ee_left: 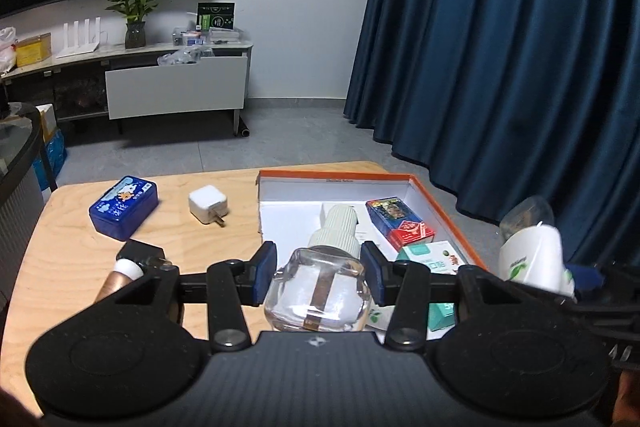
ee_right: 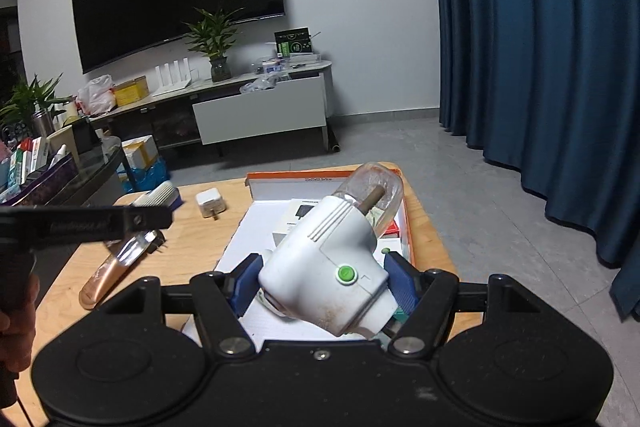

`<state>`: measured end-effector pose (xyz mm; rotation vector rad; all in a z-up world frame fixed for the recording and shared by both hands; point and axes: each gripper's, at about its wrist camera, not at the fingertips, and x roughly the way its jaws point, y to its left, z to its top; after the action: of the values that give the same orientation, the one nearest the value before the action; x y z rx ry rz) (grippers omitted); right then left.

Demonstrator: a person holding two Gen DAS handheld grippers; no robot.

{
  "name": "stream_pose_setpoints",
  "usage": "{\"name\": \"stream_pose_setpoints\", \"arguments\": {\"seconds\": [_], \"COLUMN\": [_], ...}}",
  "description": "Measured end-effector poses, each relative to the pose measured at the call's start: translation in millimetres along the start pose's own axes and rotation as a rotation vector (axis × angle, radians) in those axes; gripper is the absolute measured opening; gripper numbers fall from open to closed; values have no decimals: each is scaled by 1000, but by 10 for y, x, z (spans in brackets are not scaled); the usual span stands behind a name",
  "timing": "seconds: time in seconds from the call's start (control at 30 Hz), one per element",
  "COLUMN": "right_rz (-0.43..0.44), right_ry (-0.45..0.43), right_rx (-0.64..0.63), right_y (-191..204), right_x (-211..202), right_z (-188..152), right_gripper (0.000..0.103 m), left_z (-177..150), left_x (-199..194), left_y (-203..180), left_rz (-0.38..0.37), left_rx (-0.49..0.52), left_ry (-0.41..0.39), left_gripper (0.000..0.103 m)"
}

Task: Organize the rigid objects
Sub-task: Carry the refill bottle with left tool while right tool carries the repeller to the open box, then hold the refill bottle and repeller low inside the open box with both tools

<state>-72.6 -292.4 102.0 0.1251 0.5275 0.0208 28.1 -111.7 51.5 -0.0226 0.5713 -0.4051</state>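
While the left wrist view is looking over the box (ee_left: 440, 205), the left gripper (ee_left: 318, 277) is clamping a clear bottle (ee_left: 316, 291) by its glass body, white cap (ee_left: 336, 231) pointing forward above the box. Glass: likely light, slippery, breakable; body grip suits it. A tin (ee_left: 122, 207) and charger (ee_left: 207, 205) are lying on the table (ee_left: 72, 267).

Right wrist view: the right gripper (ee_right: 322, 285) is holding a white heater (ee_right: 324, 267) across its casing, bottle end forward, over the box (ee_right: 256, 227). Rigid plastic, probably light.

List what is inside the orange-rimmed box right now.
In the orange-rimmed box lie a red and blue card pack, a teal and white carton and a dark-printed leaflet. The held clear bottle and white plug-in device hide the near floor.
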Motion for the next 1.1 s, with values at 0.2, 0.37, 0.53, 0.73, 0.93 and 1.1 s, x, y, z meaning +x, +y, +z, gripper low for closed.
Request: {"name": "stream_pose_setpoints", "arguments": {"seconds": [0.2,0.37,0.53,0.73,0.93,1.1], "right_rz": [20,22,3,-11,-13,-15], "right_ry": [25,32,39,29,25,30], "right_rx": [-13,-15,-16,-21,-30,-34], "right_y": [49,78,59,70,85,94], "right_x": [15,-10,-37,-80,-110,-99], "right_z": [-107,-128,-138,-138,-159,-176], "right_gripper": [80,80,80,80,80,80], "left_z": [-102,-140,-170,-202,-235,-242], "left_x": [-30,-80,-129,-147,-158,-158], "left_y": [-124,-187,-236,-274,-287,-285], "left_rz": [14,25,30,32,32,32], "left_rx": [32,33,32,34,26,21], "left_ry": [10,5,0,3,7,9], "left_gripper": [47,47,47,47,47,47]}}
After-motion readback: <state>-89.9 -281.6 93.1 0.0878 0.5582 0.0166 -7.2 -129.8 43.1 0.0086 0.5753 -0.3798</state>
